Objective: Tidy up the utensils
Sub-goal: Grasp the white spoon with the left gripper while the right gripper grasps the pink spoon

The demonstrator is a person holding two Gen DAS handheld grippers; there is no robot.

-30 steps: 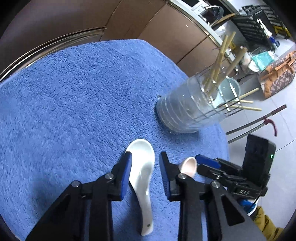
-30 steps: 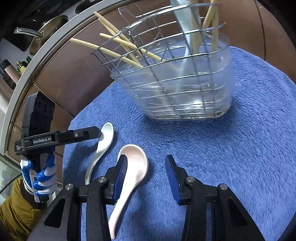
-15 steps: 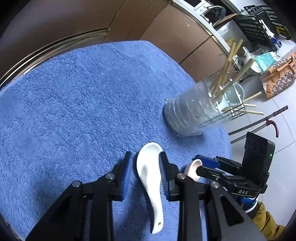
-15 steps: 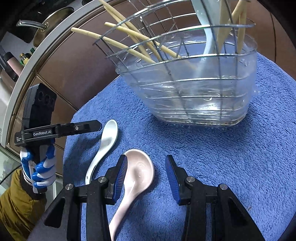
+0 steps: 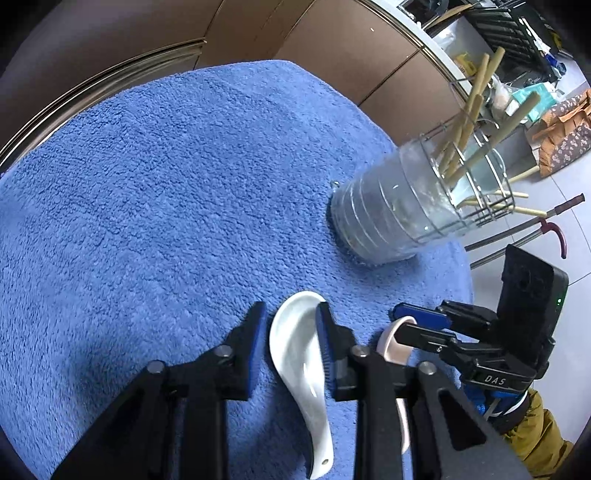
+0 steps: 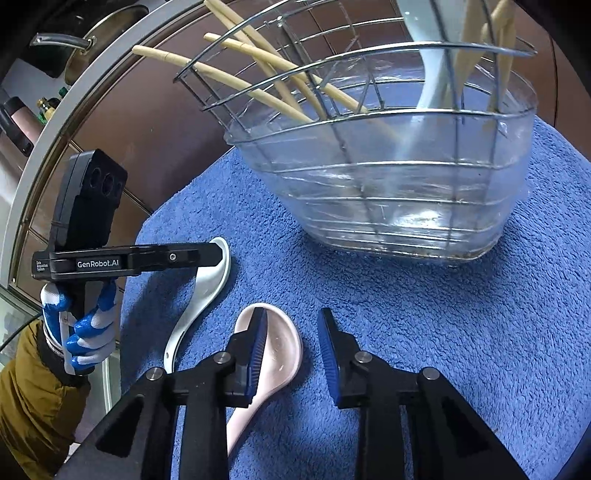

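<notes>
Blue towel (image 5: pixel 147 221) bears white spoon (image 5: pixel 295 350) between left tool (image 5: pixel 291 332) fingers.

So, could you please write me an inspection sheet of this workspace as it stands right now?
Surface: blue towel covers the table.
Job's things: white spoon and pink spoon lie flat side by side; wire utensil basket in a clear liner holds chopsticks and a pale spoon.
Clutter: nothing seen on the towel.
Grippers: left gripper open, fingers around the white spoon's bowl; right gripper open, left finger over the pink spoon's bowl, contact unclear.
Cables: nothing seen.
Surroundings: brown cabinets, a pot on the counter, bags on the floor.
</notes>
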